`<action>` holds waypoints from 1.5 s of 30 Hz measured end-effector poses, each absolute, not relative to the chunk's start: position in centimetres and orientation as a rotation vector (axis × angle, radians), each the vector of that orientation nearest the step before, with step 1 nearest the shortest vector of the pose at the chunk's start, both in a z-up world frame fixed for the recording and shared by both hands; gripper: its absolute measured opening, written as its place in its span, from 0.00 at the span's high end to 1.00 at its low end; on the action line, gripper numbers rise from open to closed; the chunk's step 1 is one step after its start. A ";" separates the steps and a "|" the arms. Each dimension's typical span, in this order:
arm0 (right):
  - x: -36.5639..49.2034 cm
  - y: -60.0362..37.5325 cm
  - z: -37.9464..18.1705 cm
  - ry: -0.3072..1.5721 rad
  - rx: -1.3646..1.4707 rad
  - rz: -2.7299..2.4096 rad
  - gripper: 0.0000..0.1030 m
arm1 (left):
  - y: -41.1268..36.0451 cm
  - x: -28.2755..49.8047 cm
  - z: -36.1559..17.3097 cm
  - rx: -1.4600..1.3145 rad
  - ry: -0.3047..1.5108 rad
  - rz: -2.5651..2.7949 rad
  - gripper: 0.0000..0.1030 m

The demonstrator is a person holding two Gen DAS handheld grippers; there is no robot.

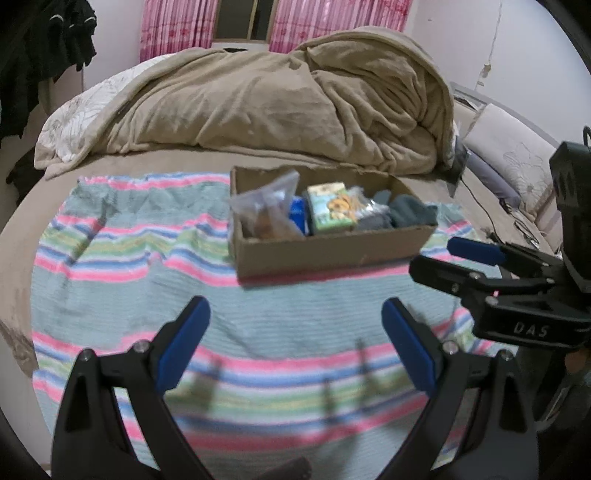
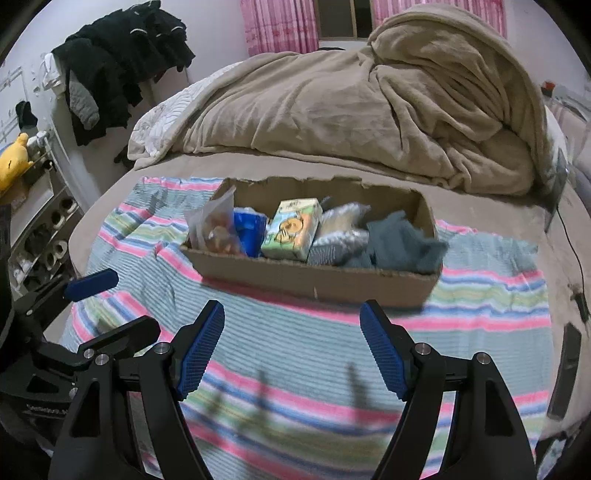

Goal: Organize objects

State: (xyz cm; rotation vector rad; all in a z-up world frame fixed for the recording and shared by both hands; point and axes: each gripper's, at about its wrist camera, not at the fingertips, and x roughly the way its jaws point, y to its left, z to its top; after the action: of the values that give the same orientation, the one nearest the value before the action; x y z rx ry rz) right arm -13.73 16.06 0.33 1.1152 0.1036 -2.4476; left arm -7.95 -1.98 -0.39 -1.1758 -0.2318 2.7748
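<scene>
Left gripper (image 1: 295, 343) sits lowest in my left view, jaws wide apart, nothing between them, hanging over the striped cloth (image 1: 122, 258) on the near side of the box (image 1: 332, 254). Right gripper (image 2: 291, 347) reads the same from its own camera — jaws spread, empty, over the cloth in front of the box. Each gripper shows at the edge of the other's view, and the two are side by side, apart from each other.

Box is open-topped cardboard with a ragged back edge, resting on the cloth. Contents, from its left end to its right end:
- clear bag (image 2: 212, 223) with something brownish inside, leaning on the left end wall
- blue packet (image 2: 251, 230) just beside the bag
- green carton (image 2: 291, 232) with a cartoon print, tilted, about mid-box
- silvery pouch (image 2: 341, 229) touching the carton; I can't read what it is
- grey-blue cloth item (image 2: 402, 243) bunched at the right end, spilling a bit over the rim

Beyond the box — a heaped tan blanket (image 1: 288, 99), pink curtains (image 1: 173, 26) behind that. Well left of the box I see dark clothes (image 2: 122, 66) piled up and a yellow plush (image 2: 13, 158). Right of the box, a black cable (image 1: 484, 210) trails across the bed.
</scene>
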 end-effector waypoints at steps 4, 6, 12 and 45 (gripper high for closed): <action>-12.2 16.6 0.3 0.083 1.122 -2.433 0.24 | -1.9 -6.6 -0.5 -1.182 -0.249 2.777 0.08; -11.3 16.7 0.4 0.084 1.111 -2.434 0.24 | -2.1 -6.0 -0.3 -1.178 -0.274 2.777 0.08; -9.0 17.6 1.3 0.080 1.085 -2.470 0.24 | -2.5 -3.9 0.7 -1.161 -0.275 2.807 0.08; -7.1 18.9 1.1 0.014 1.090 -2.507 0.24 | -1.0 -2.1 0.9 -1.176 -0.203 2.812 0.08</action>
State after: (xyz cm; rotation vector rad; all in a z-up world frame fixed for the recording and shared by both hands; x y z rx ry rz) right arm -7.12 18.88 1.10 1.0903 0.0142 -2.5067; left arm -2.11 -1.02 0.91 -1.1762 -0.2033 2.8123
